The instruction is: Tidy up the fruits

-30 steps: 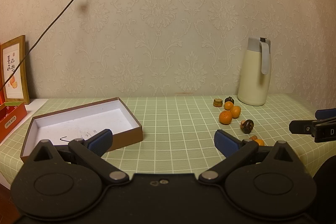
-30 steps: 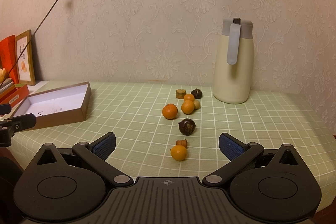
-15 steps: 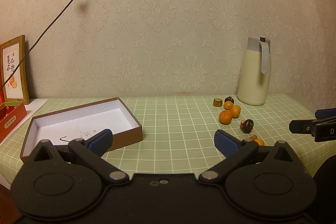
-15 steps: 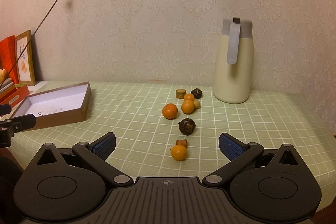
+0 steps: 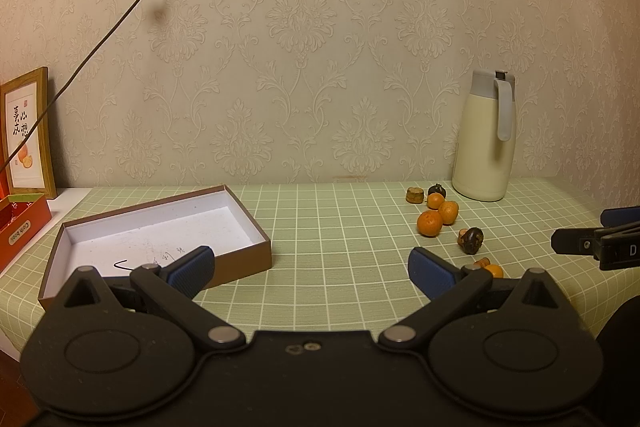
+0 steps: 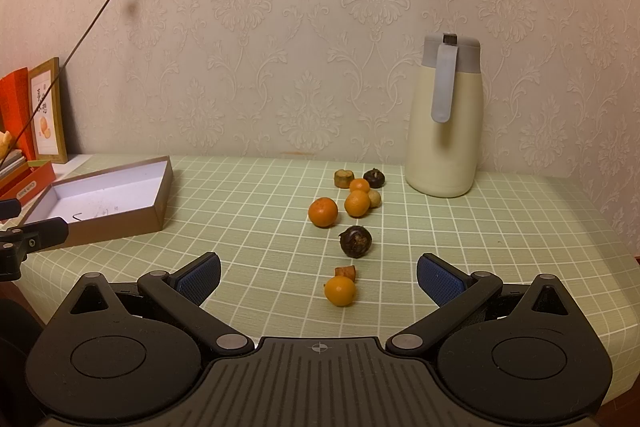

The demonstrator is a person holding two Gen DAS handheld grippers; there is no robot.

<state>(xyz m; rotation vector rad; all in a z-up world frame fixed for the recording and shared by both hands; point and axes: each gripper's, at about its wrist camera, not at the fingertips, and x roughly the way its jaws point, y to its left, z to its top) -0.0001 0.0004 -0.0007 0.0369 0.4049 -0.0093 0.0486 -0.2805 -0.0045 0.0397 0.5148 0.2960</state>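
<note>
Several small fruits lie in a loose line on the green checked tablecloth [image 6: 500,227]: an orange [image 6: 323,211], two smaller oranges [image 6: 357,203], dark brown round fruits [image 6: 355,241], and a small orange [image 6: 340,290] nearest my right gripper. They also show in the left wrist view [image 5: 430,222]. An open brown box with a white inside [image 5: 160,227] sits at the left, also in the right wrist view [image 6: 104,199]. My left gripper [image 5: 311,267] is open and empty, in front of the box's right corner. My right gripper [image 6: 319,277] is open and empty, just before the nearest small orange.
A cream thermos jug [image 6: 447,115] stands at the back right by the wall. A framed picture [image 5: 26,133] and an orange box [image 5: 20,227] stand at the far left. A cable [image 5: 100,43] hangs from the wall sockets. The table's right edge [image 6: 624,247] is near.
</note>
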